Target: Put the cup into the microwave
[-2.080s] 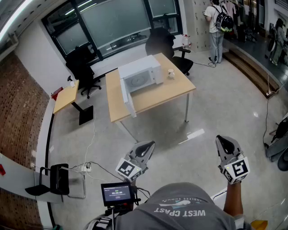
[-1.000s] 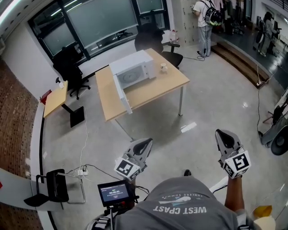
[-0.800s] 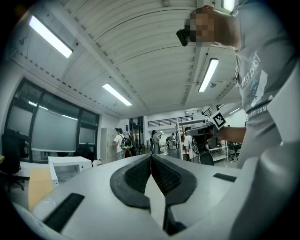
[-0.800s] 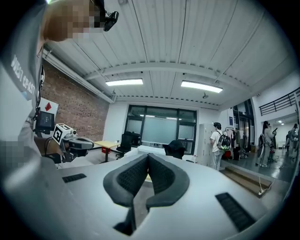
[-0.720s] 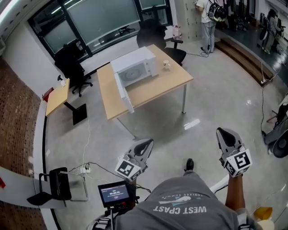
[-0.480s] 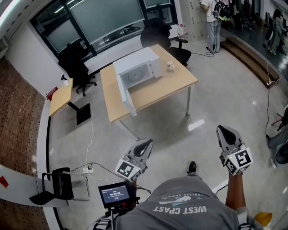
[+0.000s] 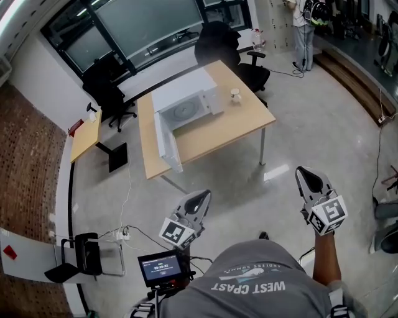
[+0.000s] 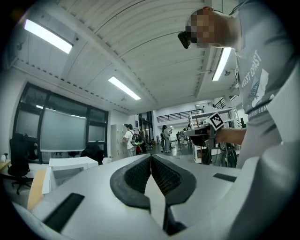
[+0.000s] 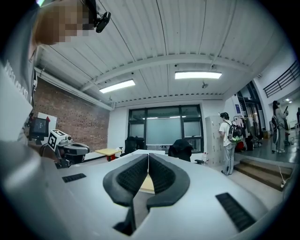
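A small pale cup point(image 7: 235, 95) stands on a light wooden table point(image 7: 239, 127), just right of a white microwave point(image 7: 189, 102) whose door point(image 7: 160, 142) hangs open to the left. Both lie well ahead of me across the floor. My left gripper point(image 7: 203, 199) is held low at the view's bottom centre, shut and empty. My right gripper point(image 7: 305, 176) is out at the lower right, also shut with nothing in it. In the left gripper view the microwave point(image 8: 70, 165) shows at the far left past the closed jaws.
Black office chairs point(image 7: 221, 43) stand behind the table, with a smaller desk point(image 7: 84, 133) at the left. A folding chair point(image 7: 78, 256) and floor cables point(image 7: 134, 231) lie at lower left. A person with a backpack point(image 7: 308, 18) stands far right. A small screen point(image 7: 161, 268) hangs at my chest.
I have walked closer to the table, so the microwave and cup sit nearer and larger in view. Both grippers stay shut and keep their spots in front of me.
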{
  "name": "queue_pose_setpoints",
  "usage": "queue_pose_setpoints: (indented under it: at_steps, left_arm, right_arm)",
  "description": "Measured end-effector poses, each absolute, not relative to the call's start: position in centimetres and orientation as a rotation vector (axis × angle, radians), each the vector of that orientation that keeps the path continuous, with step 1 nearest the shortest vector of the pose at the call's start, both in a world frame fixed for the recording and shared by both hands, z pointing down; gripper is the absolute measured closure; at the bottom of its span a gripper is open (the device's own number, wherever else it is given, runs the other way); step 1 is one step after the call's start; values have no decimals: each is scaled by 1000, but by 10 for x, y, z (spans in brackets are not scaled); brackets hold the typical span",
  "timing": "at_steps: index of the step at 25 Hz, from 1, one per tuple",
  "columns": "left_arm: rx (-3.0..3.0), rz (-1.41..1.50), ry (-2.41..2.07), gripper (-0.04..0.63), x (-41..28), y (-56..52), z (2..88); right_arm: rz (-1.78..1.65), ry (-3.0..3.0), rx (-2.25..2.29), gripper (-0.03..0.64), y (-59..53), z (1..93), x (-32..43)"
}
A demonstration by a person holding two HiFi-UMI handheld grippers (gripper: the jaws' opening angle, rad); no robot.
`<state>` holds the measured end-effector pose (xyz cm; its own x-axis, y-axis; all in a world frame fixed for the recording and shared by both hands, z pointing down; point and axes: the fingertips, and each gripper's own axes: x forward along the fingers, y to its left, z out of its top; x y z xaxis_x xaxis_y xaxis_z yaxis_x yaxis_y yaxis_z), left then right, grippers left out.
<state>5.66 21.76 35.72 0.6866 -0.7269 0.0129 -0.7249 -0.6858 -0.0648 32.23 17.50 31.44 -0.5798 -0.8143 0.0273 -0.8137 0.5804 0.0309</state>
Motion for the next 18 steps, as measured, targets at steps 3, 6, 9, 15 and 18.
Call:
queue_pose_setpoints:
  at_steps: [3,6,9,15,18]
  left_arm:
    - [-2818,-55,1246,574,78,191,352]
    - [-2812,-73,1271,574,98,173,352]
    - [-2814,-100,1277,574,112,158,357]
    - [-2836,-121,1323,574,117,130,364]
    - [-2853,-134,1327,574,112,110,374]
  right_arm:
    - [-19,-2772,1375,598,143,311,338]
    - [-6,-2786,1354,598,116,313,355]
    - [18,-2800,1341,598,94,322,366]
    - [93,-2797,1320,598,61,346,373]
    - [120,-2787,1309,598,41,356,367]
